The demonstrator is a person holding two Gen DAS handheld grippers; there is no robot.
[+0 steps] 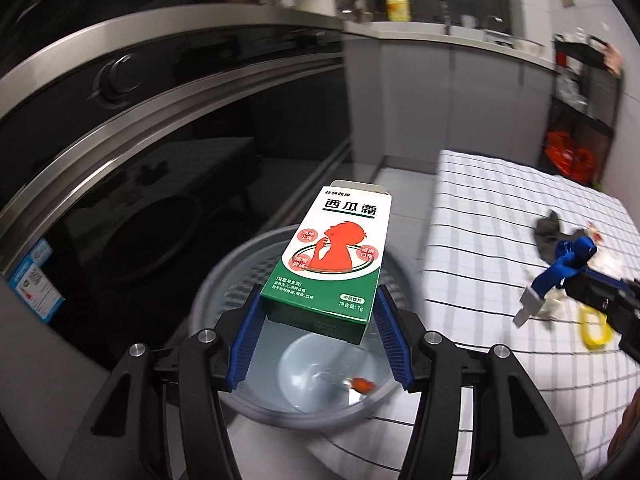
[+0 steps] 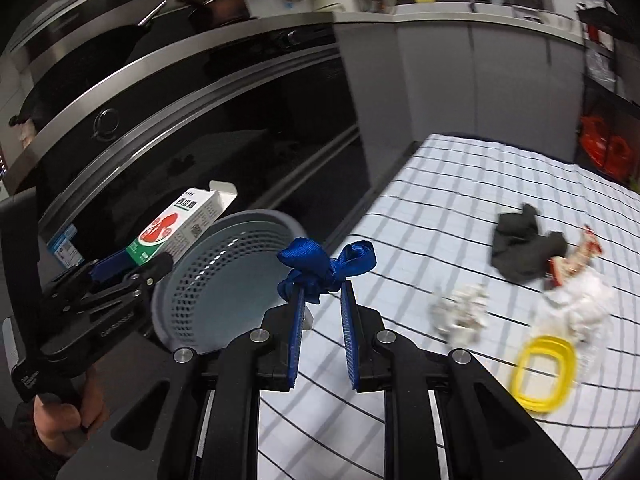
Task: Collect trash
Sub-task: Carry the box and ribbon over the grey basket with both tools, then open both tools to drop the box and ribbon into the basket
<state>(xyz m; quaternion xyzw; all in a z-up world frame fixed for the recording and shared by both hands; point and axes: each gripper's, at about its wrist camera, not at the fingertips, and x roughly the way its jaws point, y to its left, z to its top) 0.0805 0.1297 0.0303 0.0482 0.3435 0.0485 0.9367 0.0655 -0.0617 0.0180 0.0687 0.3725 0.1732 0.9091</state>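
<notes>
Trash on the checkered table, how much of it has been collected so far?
Done: one small wrapper lies in the gray bin. In hand: the left tool holds a medicine box over the bin; the right tool grips a blue ribbon. Left on the table: a black cloth, crumpled paper, a yellow ring, white scraps.

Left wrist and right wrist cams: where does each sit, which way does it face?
Left wrist: on the left gripper, looking along its fingers down into the grey trash basket, oven behind; its jaws clamp the medicine box; the right gripper shows at right.
Right wrist: on the right gripper, facing the checked tablecloth and counter; its jaws pinch a blue ribbon; the left gripper and holding hand show at left.
Shared: basket, box, ribbon, tablecloth, yellow ring, oven.
</notes>
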